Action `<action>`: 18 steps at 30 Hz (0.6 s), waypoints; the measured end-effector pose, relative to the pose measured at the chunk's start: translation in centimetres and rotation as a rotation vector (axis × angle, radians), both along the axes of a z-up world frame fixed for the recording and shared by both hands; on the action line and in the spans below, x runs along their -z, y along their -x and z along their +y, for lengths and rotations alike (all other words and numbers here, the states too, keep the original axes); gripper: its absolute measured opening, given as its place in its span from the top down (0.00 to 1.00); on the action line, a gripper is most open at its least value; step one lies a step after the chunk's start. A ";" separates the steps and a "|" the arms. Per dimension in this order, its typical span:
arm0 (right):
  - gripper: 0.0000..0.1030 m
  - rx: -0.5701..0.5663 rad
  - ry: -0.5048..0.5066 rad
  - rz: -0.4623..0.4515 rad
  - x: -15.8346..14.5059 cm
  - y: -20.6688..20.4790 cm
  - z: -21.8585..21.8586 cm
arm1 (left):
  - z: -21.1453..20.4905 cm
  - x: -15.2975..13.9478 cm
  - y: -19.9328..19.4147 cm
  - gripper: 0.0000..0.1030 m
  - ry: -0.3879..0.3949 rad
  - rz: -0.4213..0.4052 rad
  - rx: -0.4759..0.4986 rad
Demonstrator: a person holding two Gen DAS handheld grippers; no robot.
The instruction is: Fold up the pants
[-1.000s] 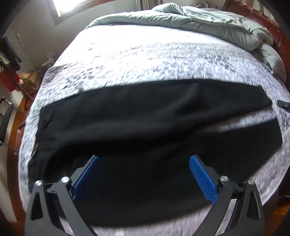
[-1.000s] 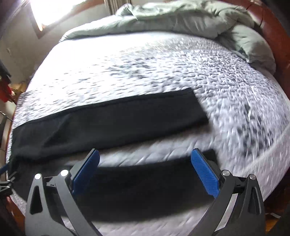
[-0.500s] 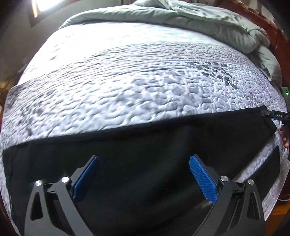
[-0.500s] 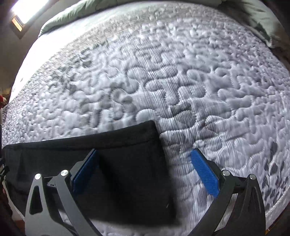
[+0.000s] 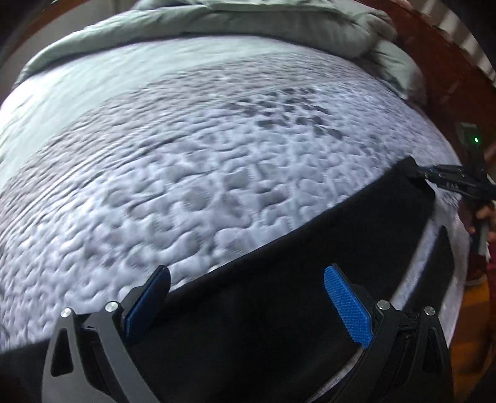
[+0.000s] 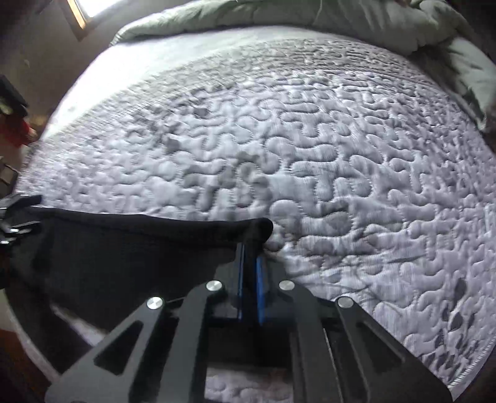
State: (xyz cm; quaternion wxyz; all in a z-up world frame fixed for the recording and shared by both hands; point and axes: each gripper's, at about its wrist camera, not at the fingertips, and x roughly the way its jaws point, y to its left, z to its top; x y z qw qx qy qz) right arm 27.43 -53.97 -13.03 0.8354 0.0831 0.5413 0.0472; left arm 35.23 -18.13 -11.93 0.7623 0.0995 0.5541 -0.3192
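Note:
Black pants (image 5: 279, 288) lie flat along the near edge of a quilted grey-white mattress (image 5: 201, 173). My left gripper (image 5: 248, 297) is open, its blue pads low over the far edge of the pants near the waist end. My right gripper (image 6: 250, 257) is shut on the far corner of a pant leg's hem (image 6: 257, 229), which bunches up between the blue pads. The right gripper also shows in the left wrist view (image 5: 446, 179), at the hem corner. The left gripper's tip shows at the left edge of the right wrist view (image 6: 15, 214).
A rumpled grey-green duvet (image 5: 248, 28) is piled at the far side of the bed. A dark wooden headboard (image 5: 434, 62) runs along the right. A window (image 6: 83, 9) and red items (image 6: 15, 130) are at the left.
Both grippers moved down close to the pants' far edge. My right gripper went from open over the leg's end to shut on the hem corner.

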 end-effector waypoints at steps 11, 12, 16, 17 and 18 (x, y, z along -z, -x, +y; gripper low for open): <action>0.95 -0.012 -0.245 -0.255 -5.2 4.0 -3.5 | -5.8 2.6 -1.4 0.04 0.016 0.042 0.304; 0.95 -0.026 -0.240 -0.270 -5.7 4.2 -3.3 | -5.9 2.6 -1.5 0.04 0.025 0.054 0.316; 0.95 -0.047 -0.252 -0.311 -7.0 4.8 -3.1 | -6.3 2.8 -1.7 0.04 0.044 0.091 0.346; 0.95 -0.050 -0.251 -0.316 -7.2 5.0 -3.1 | -6.1 2.8 -1.7 0.04 0.046 0.105 0.353; 0.95 -0.050 -0.250 -0.323 -7.4 5.1 -3.1 | -6.0 2.8 -1.6 0.06 0.054 0.119 0.366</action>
